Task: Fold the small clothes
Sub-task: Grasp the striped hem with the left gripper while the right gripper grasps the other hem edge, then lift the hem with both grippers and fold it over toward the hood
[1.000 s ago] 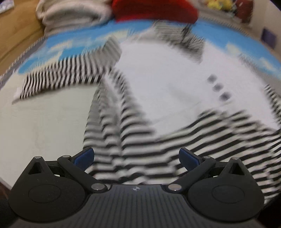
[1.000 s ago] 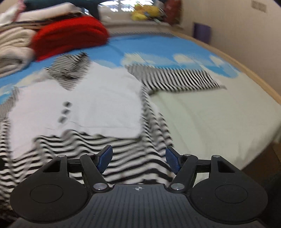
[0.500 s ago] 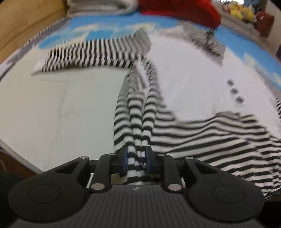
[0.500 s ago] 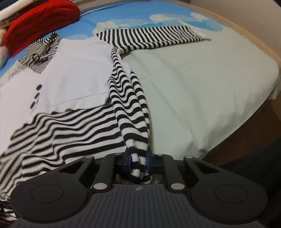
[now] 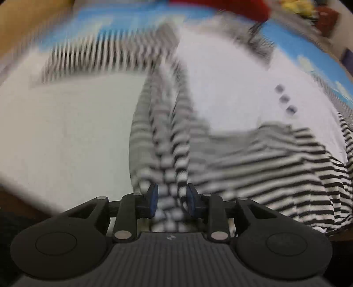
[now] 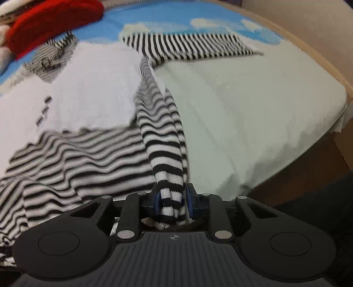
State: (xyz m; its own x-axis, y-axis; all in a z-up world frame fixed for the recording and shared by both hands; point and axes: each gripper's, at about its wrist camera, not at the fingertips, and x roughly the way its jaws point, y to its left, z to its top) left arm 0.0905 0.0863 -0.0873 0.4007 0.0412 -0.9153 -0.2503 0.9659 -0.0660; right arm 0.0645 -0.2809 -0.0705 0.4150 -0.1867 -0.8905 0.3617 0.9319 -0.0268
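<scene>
A small black-and-white striped top with a white front panel and three dark buttons lies spread on the bed, collar at the far end. My left gripper has a bunched strip of the top's striped lower edge between its blue pads; the jaws are opening slightly and the cloth still fills the gap. The left wrist view is motion-blurred. In the right wrist view the same top shows, and my right gripper pinches the other lower corner, its jaws also easing open around the gathered cloth. One striped sleeve lies stretched out flat.
The pale green sheet turns blue with clouds farther back. A red knit garment and pale folded clothes lie at the far end. The bed's edge drops off at the right, with a wooden frame around it.
Both grippers went from wide open above the top's lower edge to closed on its two bottom corners. The cloth now runs in taut ridges to each gripper; the left view has shifted.
</scene>
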